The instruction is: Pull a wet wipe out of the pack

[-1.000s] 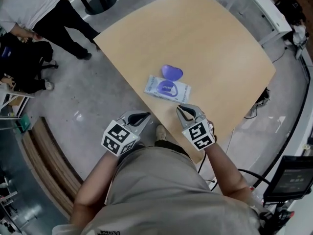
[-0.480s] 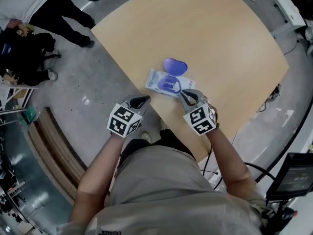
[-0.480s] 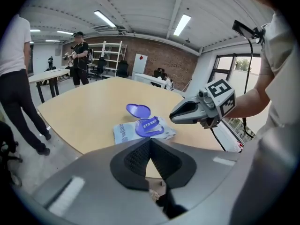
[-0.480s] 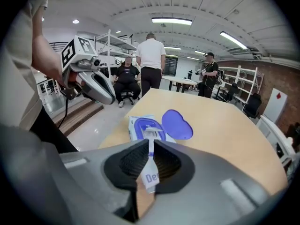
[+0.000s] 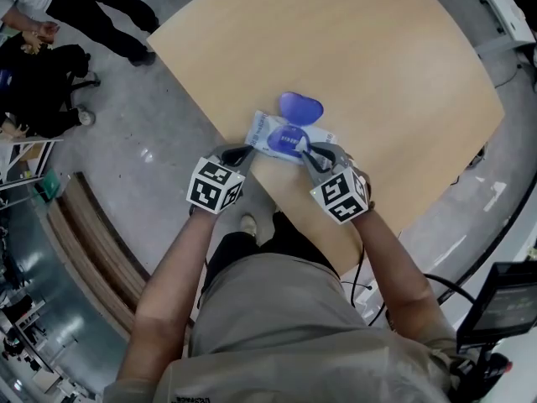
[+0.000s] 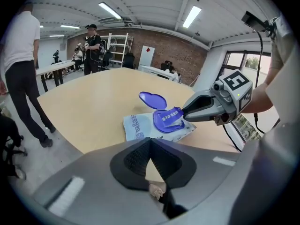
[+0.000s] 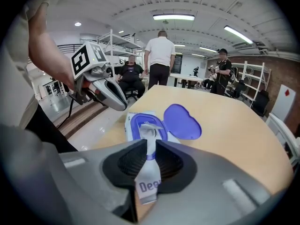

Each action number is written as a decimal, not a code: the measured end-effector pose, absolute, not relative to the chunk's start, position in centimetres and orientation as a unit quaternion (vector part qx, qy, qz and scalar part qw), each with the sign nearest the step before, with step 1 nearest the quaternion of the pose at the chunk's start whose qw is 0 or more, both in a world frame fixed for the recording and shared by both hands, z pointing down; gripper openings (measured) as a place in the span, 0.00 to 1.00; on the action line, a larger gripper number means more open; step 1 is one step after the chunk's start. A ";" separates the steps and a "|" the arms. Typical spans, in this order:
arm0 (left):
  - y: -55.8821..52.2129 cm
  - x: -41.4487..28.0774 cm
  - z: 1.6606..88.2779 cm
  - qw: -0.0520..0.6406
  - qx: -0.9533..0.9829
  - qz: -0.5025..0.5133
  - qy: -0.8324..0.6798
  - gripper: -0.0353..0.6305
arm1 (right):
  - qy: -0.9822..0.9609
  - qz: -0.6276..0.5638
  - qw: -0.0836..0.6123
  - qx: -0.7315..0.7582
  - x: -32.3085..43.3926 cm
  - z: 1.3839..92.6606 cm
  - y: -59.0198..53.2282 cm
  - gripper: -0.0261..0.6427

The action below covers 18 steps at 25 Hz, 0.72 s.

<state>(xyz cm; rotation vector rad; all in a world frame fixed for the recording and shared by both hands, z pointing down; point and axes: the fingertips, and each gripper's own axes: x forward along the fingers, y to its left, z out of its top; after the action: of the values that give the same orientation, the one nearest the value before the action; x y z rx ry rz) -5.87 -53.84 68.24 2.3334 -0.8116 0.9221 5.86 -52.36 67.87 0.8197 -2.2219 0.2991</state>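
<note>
A pale blue wet wipe pack (image 5: pixel 270 133) lies near the front edge of the wooden table (image 5: pixel 377 74), its purple lid (image 5: pixel 300 107) flipped open toward the far side. My right gripper (image 5: pixel 312 153) is over the pack's opening, shut on the blue seal sticker (image 7: pixel 147 179), which runs up from the opening (image 7: pixel 143 125) between the jaws. The left gripper view shows that sticker (image 6: pixel 169 118) lifted at the right gripper's tips. My left gripper (image 5: pixel 245 153) is shut with nothing in it, just short of the pack's near left corner (image 6: pixel 133 130).
The table's front edge (image 5: pixel 252 175) runs right below both grippers, with grey floor and my shoe (image 5: pixel 249 225) beneath. People (image 5: pixel 92 7) stand at the upper left. A wooden bench (image 5: pixel 92 242) lies at the left and a monitor (image 5: pixel 508 309) at the lower right.
Both grippers have moved forward and down to the pack. The right one now reaches the opening and has the sticker; the left one has come up to the pack's near corner.
</note>
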 end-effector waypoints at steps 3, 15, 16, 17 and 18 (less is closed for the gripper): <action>-54.2 -5.9 69.1 0.251 0.853 0.347 -0.300 0.06 | -0.869 0.120 0.368 0.310 5.3 68.4 -52.8 0.11; -54.6 -5.4 70.9 0.261 0.846 0.364 -0.290 0.06 | -0.870 0.127 0.374 0.296 5.1 69.9 -53.4 0.08; -54.6 -5.4 70.9 0.261 0.846 0.364 -0.289 0.06 | -0.870 0.128 0.373 0.297 5.2 69.8 -53.4 0.06; -54.6 -5.4 70.9 0.261 0.846 0.365 -0.288 0.06 | -0.870 0.129 0.372 0.298 5.3 69.8 -53.4 0.05; -54.5 -5.4 70.9 0.260 0.847 0.365 -0.286 0.06 | -0.870 0.130 0.370 0.300 5.4 69.7 -53.5 0.05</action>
<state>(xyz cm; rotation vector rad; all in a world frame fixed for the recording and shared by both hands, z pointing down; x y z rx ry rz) -5.37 -54.54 70.90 2.2930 -0.7752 0.9887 5.43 -53.45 69.67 0.7684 -2.2308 0.3338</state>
